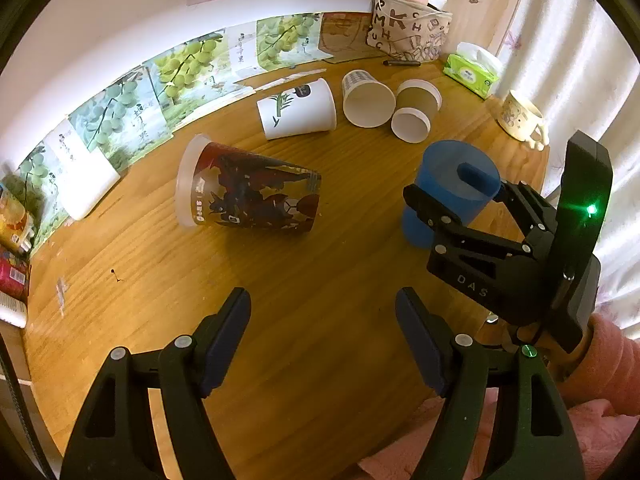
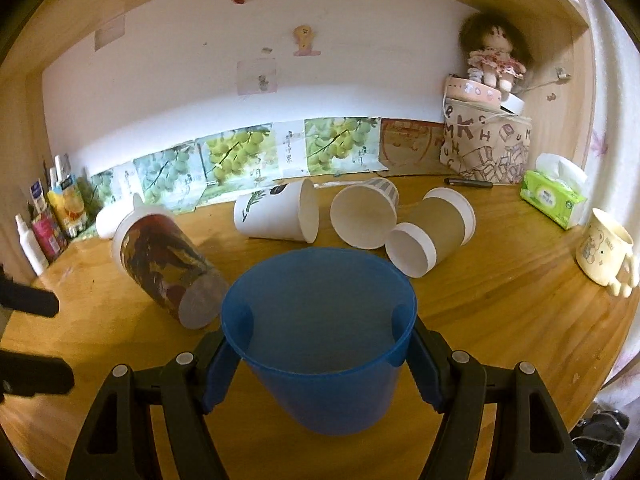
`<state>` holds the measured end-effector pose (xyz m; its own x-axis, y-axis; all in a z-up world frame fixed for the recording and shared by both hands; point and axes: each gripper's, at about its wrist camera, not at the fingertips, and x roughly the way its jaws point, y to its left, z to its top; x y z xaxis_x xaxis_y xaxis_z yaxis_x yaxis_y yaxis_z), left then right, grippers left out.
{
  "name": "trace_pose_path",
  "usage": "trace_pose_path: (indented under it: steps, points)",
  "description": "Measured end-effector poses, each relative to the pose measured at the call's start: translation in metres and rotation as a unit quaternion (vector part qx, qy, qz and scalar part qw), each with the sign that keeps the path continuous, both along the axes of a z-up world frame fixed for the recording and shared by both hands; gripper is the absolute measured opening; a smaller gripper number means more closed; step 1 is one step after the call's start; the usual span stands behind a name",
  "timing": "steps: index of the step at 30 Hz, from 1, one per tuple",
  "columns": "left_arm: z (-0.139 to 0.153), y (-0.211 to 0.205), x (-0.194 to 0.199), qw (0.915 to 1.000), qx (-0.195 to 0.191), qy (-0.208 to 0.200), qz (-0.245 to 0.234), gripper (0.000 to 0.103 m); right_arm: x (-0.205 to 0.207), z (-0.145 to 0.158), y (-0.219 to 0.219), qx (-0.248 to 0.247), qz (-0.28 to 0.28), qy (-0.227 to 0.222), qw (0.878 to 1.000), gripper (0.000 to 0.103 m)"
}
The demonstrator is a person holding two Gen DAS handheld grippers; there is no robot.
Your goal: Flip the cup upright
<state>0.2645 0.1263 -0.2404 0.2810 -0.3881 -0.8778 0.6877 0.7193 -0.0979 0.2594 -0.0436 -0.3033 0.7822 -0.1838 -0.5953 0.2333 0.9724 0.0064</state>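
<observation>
A blue plastic cup point(image 2: 320, 336) stands mouth-up between the fingers of my right gripper point(image 2: 320, 356), which is shut on its sides just below the rim. In the left wrist view the same blue cup point(image 1: 452, 188) shows at the right, held by the right gripper point(image 1: 456, 200). My left gripper point(image 1: 322, 344) is open and empty above the wooden table point(image 1: 320, 288), near its front. A printed red-and-dark cup point(image 1: 248, 192) lies on its side to the left; it also shows in the right wrist view point(image 2: 168, 268).
Three paper cups lie on their sides further back: a white one point(image 1: 298, 110), a checked one point(image 1: 366, 98) and a brown-sleeved one point(image 1: 418, 110). A cream mug point(image 1: 522, 120), tissue pack point(image 1: 474, 72), fabric bag point(image 1: 408, 28) and bottles point(image 2: 48, 224) line the edges.
</observation>
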Motion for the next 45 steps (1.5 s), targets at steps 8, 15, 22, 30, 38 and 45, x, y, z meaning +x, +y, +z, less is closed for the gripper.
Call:
trace_pose_path:
  steps: [8, 15, 22, 30, 38, 45]
  points:
    - [-0.001, 0.001, -0.004, 1.0, 0.002, 0.004, 0.003, 0.078, -0.001, 0.001, 0.003, -0.01, 0.007, 0.006, 1.0, 0.074]
    - [-0.003, 0.006, -0.011, 0.9998, 0.001, 0.013, 0.017, 0.078, 0.0, 0.003, 0.005, -0.016, 0.016, 0.018, 1.0, 0.075]
    - [-0.006, 0.012, -0.018, 0.999, -0.008, 0.03, 0.032, 0.078, -0.001, 0.004, 0.004, -0.02, 0.013, 0.032, 0.999, 0.08]
    - [-0.014, 0.019, -0.021, 0.9955, -0.026, 0.061, 0.067, 0.078, -0.004, 0.0, 0.004, -0.019, 0.024, 0.059, 0.998, 0.083]
    - [-0.029, 0.023, -0.017, 0.9886, -0.023, 0.078, 0.127, 0.078, -0.012, -0.005, 0.007, -0.035, 0.055, 0.096, 0.993, 0.086]
    - [-0.032, 0.013, -0.022, 0.9825, -0.016, 0.076, 0.169, 0.078, -0.028, -0.01, -0.002, -0.022, 0.078, 0.138, 0.987, 0.09]
